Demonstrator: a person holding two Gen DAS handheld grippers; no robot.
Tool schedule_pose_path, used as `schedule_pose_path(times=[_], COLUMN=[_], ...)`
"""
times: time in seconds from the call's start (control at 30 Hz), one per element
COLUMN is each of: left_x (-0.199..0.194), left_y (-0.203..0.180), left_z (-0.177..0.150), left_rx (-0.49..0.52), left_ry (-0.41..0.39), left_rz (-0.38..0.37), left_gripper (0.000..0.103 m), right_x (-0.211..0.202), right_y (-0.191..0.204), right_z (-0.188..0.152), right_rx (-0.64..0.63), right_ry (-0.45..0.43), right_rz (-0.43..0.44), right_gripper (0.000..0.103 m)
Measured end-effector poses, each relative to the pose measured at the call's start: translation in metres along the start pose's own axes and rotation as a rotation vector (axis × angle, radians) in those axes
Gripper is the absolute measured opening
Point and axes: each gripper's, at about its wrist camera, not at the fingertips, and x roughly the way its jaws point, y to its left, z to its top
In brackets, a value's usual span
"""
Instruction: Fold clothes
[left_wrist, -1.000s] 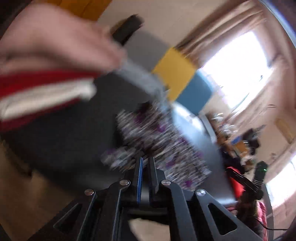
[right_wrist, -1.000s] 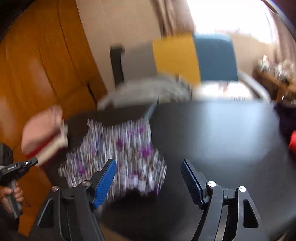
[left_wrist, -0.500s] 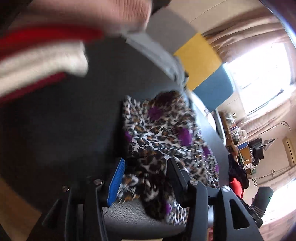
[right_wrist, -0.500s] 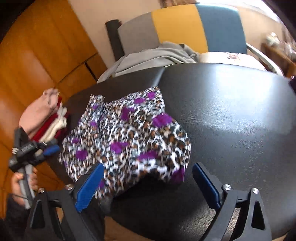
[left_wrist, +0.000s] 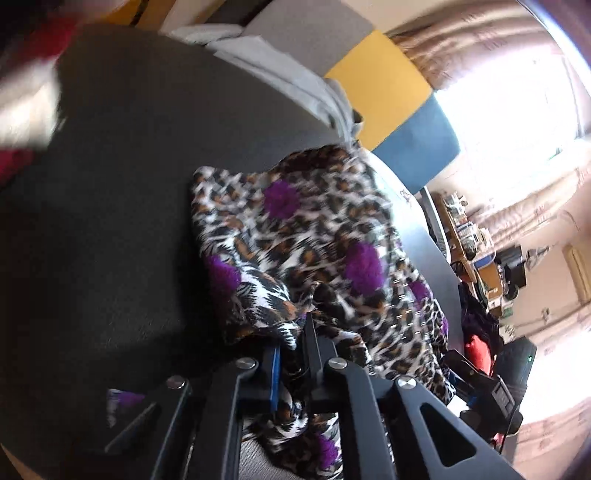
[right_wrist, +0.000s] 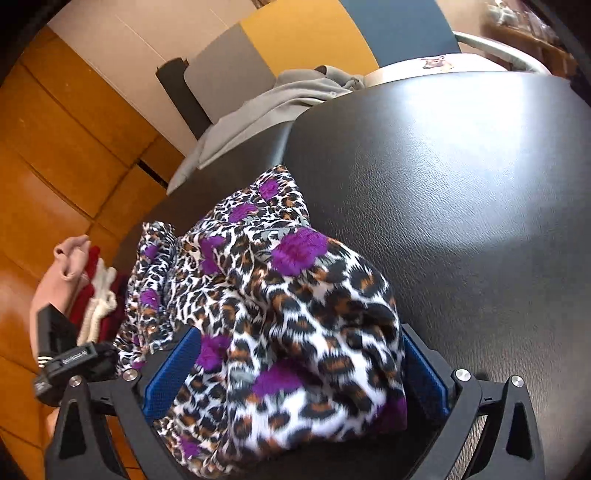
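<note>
Pinching a fold of the leopard-print garment (left_wrist: 317, 236) at its near edge, my left gripper (left_wrist: 295, 354) is holding its fingers nearly together with the cloth caught between them. I am keeping my right gripper (right_wrist: 295, 365) spread wide, and a bunched hump of the same garment (right_wrist: 280, 314) is sitting between its blue pads (right_wrist: 170, 369), filling the gap. Whether those pads are pressing the cloth, I cannot tell. The garment is lying crumpled on the dark leather-like tabletop (right_wrist: 461, 192), at its near left part, with some cloth hanging over the near edge. A grey garment (right_wrist: 266, 107) is lying draped at the far edge of the tabletop, in front of a chair with grey, yellow and blue panels (right_wrist: 306, 33). A stack of red and white clothes (right_wrist: 96, 295) is sitting just left of the leopard print.
</note>
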Motion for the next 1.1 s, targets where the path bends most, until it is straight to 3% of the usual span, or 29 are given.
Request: schedule_pose_path(times=[0.1,0.13,0.27,0.4,0.5,0.57,0.67,0.7,0.77,0.83,0.97,1.07,1.1], left_x=[-0.017,-0.024,-0.062,-0.132,-0.19,-0.208,-0.205,-0.196,-0.171,-0.146,-0.109,-0.1,-0.106], left_y=[-0.025,-0.034,-0.081,-0.103,-0.103,-0.105,-0.1,-0.094,-0.076,-0.049,0.015,0.052,0.055], left_z=[0.015,0.022,0.062,0.086,0.065,0.046,0.005,-0.01,-0.032,-0.052,-0.088,-0.109,-0.111], left_rx=[0.055,0.076,0.163,0.191,0.222,0.265,0.318,0.323,0.288,0.227,0.08,-0.013,-0.02], left_ry=[-0.079,-0.107,-0.236,-0.402,-0.5,-0.521,-0.467,-0.432,-0.344,-0.256,-0.101,-0.029,-0.039], left_rz=[-0.054,-0.075,-0.165,-0.289,-0.377,-0.379,-0.347,-0.307,-0.256,-0.194,-0.053,0.002,0.017], left_gripper=[0.005,0.005,0.005,0.005,0.005,0.005,0.005,0.005,0.005,0.005,0.005,0.005,0.006], right_x=[0.006,0.007,-0.019,-0.098,-0.175,-0.221,-0.261,-0.267,-0.252,-0.224,-0.156,-0.122,-0.116], right_y=[-0.003,-0.004,0.008,0.053,0.098,0.12,0.132,0.13,0.111,0.083,0.008,-0.036,-0.05], right_z=[0.012,0.016,0.052,0.106,0.126,0.125,0.113,0.108,0.097,0.081,0.024,-0.022,-0.034], right_rx=[0.033,0.048,0.006,-0.106,-0.255,-0.336,-0.406,-0.415,-0.374,-0.307,-0.083,0.058,0.102], right_ry=[0.025,0.031,-0.062,-0.297,-0.529,-0.671,-0.76,-0.755,-0.64,-0.491,-0.187,-0.062,-0.043], right_rz=[-0.025,-0.028,-0.031,0.008,0.001,-0.019,-0.061,-0.068,-0.09,-0.115,-0.117,-0.147,-0.153], right_gripper=[0.013,0.007,0.007,0.007,0.007,0.007,0.007,0.008,0.009,0.016,0.019,0.023,0.024])
